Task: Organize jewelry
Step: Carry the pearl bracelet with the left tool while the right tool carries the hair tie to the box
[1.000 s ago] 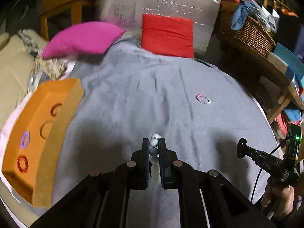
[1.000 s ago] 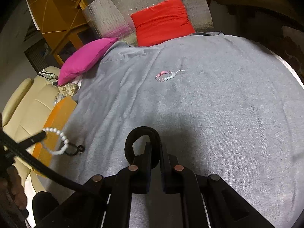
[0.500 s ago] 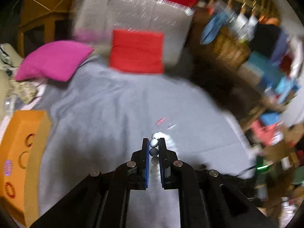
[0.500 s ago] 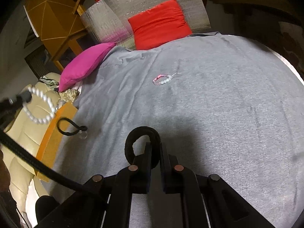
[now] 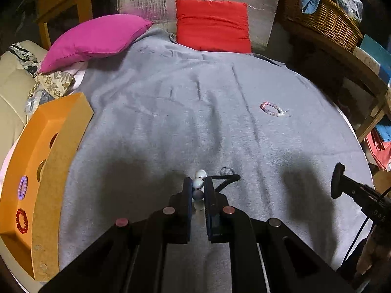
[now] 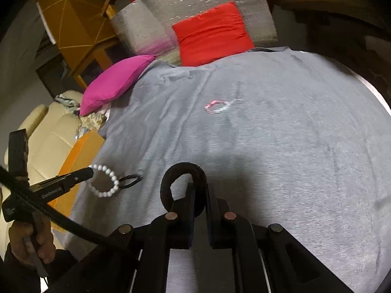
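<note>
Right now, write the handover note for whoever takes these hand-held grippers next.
Left hand-held gripper: shut on the white bead bracelet, held above the grey cloth; a thin black loop hangs from it.
Right hand-held gripper: shut on a thick black band.
Orange tray at the cloth's left edge: purple bracelet and red bracelet sit in two recesses; two more recesses look empty.
Pink bead bracelet lies loose on the cloth, far right.
Left to do: place the white bracelet and black band, then fetch the pink one.

Black tongs (image 5: pixel 198 190) with blue-lined fingers (image 5: pixel 187 195) and round metal screws
</note>
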